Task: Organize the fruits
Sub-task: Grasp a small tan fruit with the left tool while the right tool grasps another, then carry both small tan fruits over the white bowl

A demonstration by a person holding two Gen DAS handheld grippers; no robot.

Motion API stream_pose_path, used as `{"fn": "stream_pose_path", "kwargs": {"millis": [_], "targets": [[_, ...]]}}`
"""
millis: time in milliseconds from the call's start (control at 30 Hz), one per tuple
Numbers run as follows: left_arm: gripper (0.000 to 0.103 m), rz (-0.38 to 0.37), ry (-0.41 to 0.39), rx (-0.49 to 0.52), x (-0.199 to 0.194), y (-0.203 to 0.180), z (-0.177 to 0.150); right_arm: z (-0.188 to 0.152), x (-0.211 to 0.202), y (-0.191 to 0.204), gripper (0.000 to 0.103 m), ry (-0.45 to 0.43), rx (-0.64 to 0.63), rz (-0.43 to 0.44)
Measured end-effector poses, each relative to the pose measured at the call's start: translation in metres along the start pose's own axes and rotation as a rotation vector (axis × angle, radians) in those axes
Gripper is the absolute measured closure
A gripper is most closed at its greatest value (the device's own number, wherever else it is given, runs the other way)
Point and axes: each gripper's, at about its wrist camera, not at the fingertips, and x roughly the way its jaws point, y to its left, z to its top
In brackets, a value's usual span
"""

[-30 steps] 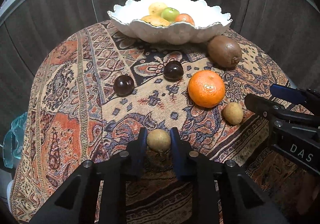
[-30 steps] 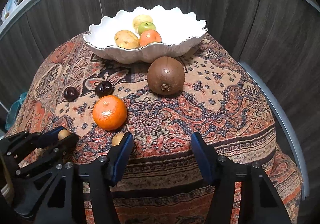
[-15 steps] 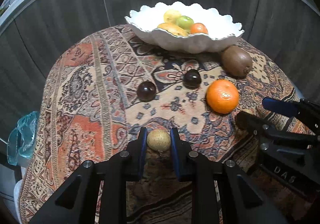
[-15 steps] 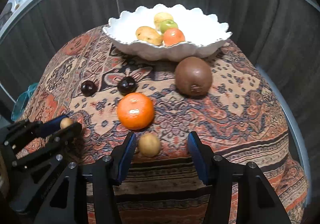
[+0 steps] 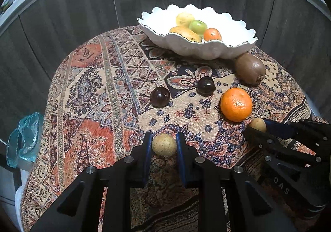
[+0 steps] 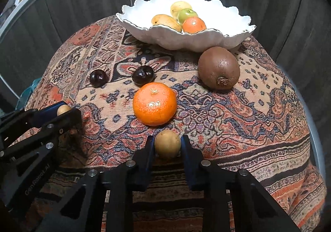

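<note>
My left gripper (image 5: 164, 146) is shut on a small tan round fruit (image 5: 164, 145) near the front of the table; it also shows in the right wrist view (image 6: 64, 109). My right gripper (image 6: 167, 145) is shut on a second small tan fruit (image 6: 167, 144), just in front of the orange (image 6: 154, 104); that fruit also shows in the left wrist view (image 5: 257, 125). A kiwi (image 6: 218, 67) and two dark plums (image 6: 143, 75) (image 6: 98, 78) lie on the patterned cloth. The white scalloped bowl (image 6: 206, 40) at the back holds several fruits.
The round table is covered by a patterned cloth (image 5: 93, 95) that hangs over its edges. Dark wood panels stand close behind the bowl. A bluish plastic bag (image 5: 24, 138) sits below the table's left side.
My right gripper has moved left and forward and closed on the second tan fruit. My left gripper has lifted and drawn back, still holding its fruit.
</note>
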Motion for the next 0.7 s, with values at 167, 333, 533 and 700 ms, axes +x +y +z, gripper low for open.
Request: {"fn": "stream_pose_path", "kwargs": {"millis": [167, 333, 533, 700], "targets": [[0.08, 0.002, -0.004, 0.004, -0.002, -0.002, 0.003, 0.003, -0.008, -0.001, 0.076, -0.021, -0.003, -0.016], [0.08, 0.01, -0.03, 0.022, -0.011, -0.005, 0.01, 0.008, -0.018, -0.005, 0.076, -0.044, 0.014, -0.025], [0.08, -0.004, -0.037, 0.02, -0.017, -0.008, 0.02, 0.019, -0.031, -0.011, 0.076, -0.075, 0.028, -0.039], [0.08, -0.021, -0.045, 0.016, -0.022, -0.013, 0.031, 0.028, -0.04, -0.018, 0.076, -0.099, 0.047, -0.043]]}}
